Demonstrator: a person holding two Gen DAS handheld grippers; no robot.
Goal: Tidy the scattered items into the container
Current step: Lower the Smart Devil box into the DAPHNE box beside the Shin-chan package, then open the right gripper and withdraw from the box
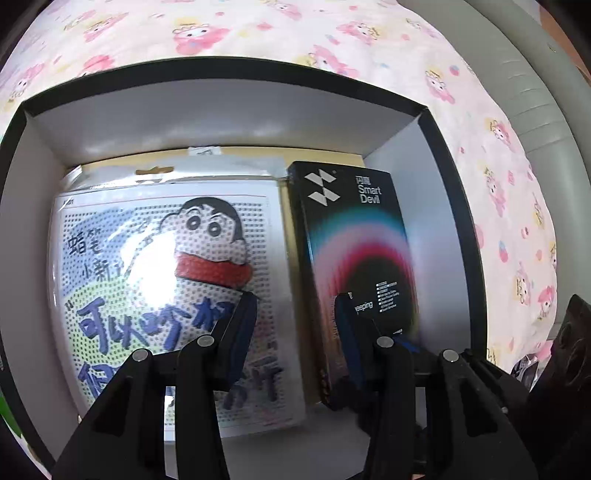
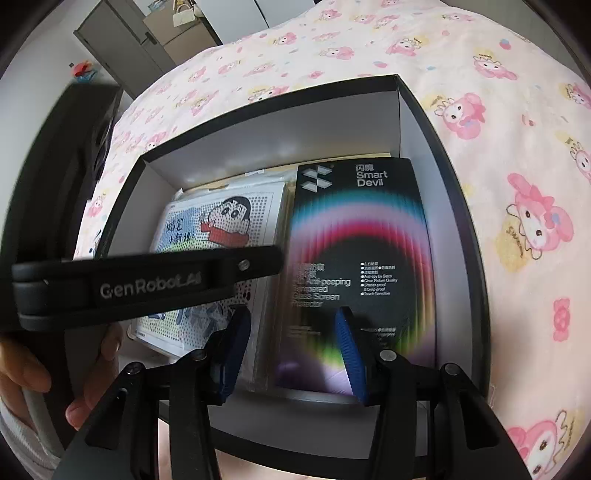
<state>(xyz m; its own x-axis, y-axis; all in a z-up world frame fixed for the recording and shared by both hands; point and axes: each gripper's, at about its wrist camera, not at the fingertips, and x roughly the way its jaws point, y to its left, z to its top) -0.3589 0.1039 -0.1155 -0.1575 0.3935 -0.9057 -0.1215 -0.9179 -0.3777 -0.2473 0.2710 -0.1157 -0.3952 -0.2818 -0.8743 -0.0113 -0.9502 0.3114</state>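
A black container [image 1: 221, 68] with white inner walls lies on a pink cartoon bedsheet [image 1: 332, 33]. Inside it, a plastic-wrapped cartoon bead board [image 1: 155, 266] lies flat on the left. A black "Smart Devil" screen protector box [image 1: 354, 236] rests at its right, slightly blurred. My left gripper [image 1: 295, 332] hovers open over the seam between the two, its right finger overlapping the black box. In the right wrist view the same box [image 2: 362, 229] and bead board [image 2: 221, 221] show. My right gripper [image 2: 291, 332] is open above them, and the left gripper [image 2: 273, 260] reaches in from the left.
The container's right wall [image 2: 463, 229] stands close to the black box. Bedsheet [image 2: 517, 184] surrounds the container. A hand [image 2: 22, 369] holds the left gripper at the lower left. A grey cabinet [image 2: 122, 33] stands beyond the bed.
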